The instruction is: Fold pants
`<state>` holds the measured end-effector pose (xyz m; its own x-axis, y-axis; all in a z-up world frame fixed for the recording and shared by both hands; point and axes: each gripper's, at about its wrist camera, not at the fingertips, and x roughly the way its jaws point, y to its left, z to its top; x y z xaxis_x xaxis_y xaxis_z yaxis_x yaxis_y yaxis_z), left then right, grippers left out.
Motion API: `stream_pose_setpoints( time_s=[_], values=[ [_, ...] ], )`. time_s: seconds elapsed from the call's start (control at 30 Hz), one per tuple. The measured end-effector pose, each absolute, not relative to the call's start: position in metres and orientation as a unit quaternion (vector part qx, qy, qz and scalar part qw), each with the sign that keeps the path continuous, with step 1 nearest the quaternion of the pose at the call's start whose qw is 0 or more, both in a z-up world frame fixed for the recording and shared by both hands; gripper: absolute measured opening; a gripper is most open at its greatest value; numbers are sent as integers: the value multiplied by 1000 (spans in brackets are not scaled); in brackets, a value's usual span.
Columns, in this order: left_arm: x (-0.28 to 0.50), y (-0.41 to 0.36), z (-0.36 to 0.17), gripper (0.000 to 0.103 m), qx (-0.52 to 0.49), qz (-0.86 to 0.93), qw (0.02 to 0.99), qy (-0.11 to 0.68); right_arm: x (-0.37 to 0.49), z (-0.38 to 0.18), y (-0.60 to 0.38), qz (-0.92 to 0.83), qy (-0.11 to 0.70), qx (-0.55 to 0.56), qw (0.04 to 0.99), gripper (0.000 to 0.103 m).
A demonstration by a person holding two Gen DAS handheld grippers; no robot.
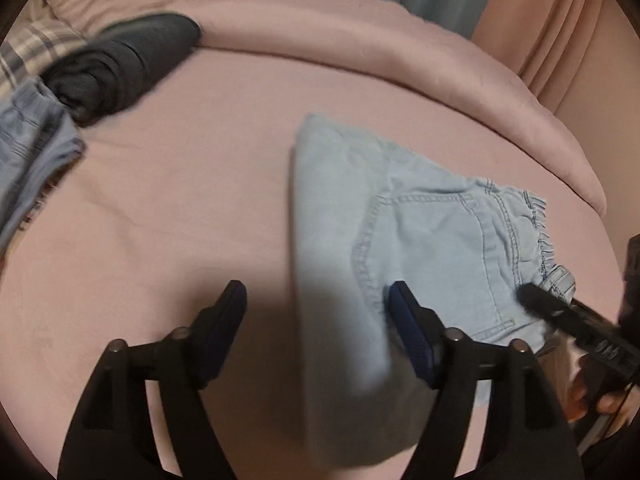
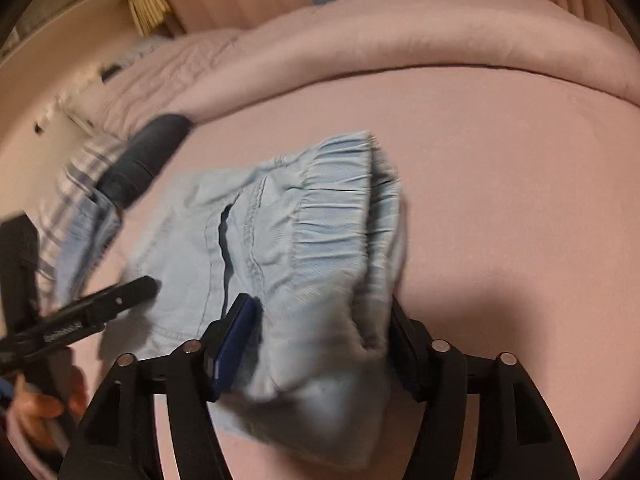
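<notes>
The folded pair of light blue denim pants (image 1: 400, 216) lies on the bed's pink sheet (image 1: 192, 208), toward the right in the left wrist view; its back pocket with pale stitching faces up and its gathered elastic waistband (image 2: 340, 208) sits at the far right edge there, while in the right wrist view that waistband fills the middle of the picture.

The left hand-held gripper (image 1: 316, 304) hangs over the near folded edge of the pants with its blue-padded jaws spread wide; the cloth passes between them, the right pad lies at the cloth near the pocket seam, and the left pad stands clear over bare sheet, so nothing is pinched.

The right hand-held gripper (image 2: 320, 320) has its jaws standing wide too; a bunched thickness of the waistband end fills the gap between them; whether the pads press on the cloth I cannot tell, since the picture is blurred and the right pad is partly hidden behind the fabric.

Each gripper shows in the other's view as a dark bar at the frame edge, with part of a person's hand (image 2: 44, 408) below it.

Farther back on the bed lie a dark grey rolled garment (image 1: 124, 64), another blue denim garment (image 1: 32, 148) beside it and a plaid cloth (image 1: 28, 52); a bunched pink duvet (image 1: 360, 40) runs along the bed's far side.
</notes>
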<state>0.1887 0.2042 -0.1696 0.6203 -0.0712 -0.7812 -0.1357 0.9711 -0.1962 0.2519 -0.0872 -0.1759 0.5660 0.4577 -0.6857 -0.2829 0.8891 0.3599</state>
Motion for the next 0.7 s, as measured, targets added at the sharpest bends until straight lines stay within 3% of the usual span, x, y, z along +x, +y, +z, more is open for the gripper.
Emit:
stream_pose_setpoints(
  time_s=[0.07,0.27,0.3,0.37,0.43,0.53,0.7],
  values=[
    [181,207,-158,76,-109,22,902,417,244,-164,-106,194,407,112,885,70],
    [165,187,-124,94,-79,-10,932,353,220,-105,-107,219,309,87,922,70],
    [167,180,-123,94,-72,-18,933,353,220,-100,-100,230,301,82,922,68],
    [177,167,-127,94,-57,-23,931,360,224,-100,-79,255,305,56,916,38],
    [184,159,-141,94,-45,-34,924,378,234,-111,-59,244,328,26,912,30],
    [204,156,-174,94,-37,-27,902,430,257,-153,-40,214,403,-8,890,27],
    [208,158,-182,95,-26,-24,895,444,256,-158,-35,201,398,-36,894,26]
  ],
)
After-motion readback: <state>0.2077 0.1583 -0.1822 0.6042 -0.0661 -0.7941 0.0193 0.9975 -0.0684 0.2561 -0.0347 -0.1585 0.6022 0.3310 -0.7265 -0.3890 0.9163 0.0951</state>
